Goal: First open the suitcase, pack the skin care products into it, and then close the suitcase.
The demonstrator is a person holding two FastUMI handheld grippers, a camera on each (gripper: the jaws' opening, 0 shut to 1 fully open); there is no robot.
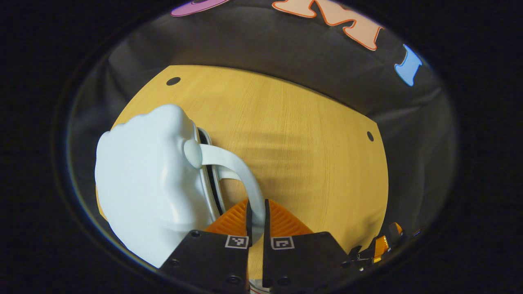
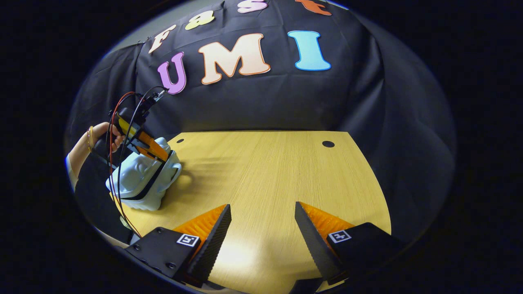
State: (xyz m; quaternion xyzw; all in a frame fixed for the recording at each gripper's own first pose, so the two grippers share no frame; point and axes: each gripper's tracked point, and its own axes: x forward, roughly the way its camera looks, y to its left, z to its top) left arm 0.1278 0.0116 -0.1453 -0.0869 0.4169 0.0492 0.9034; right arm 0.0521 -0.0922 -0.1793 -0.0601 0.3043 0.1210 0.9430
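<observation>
Left gripper (image 1: 256, 220) pinching the curved handle (image 1: 241, 167) of the pale blue suitcase (image 1: 147, 179), shell just left of its fingers. Right gripper (image 2: 261, 228) spread wide, holding nothing, suitcase (image 2: 141, 181) well off ahead-left. Likely light, rigid, smooth plastic, slippery; handle looks the surest hold.
</observation>
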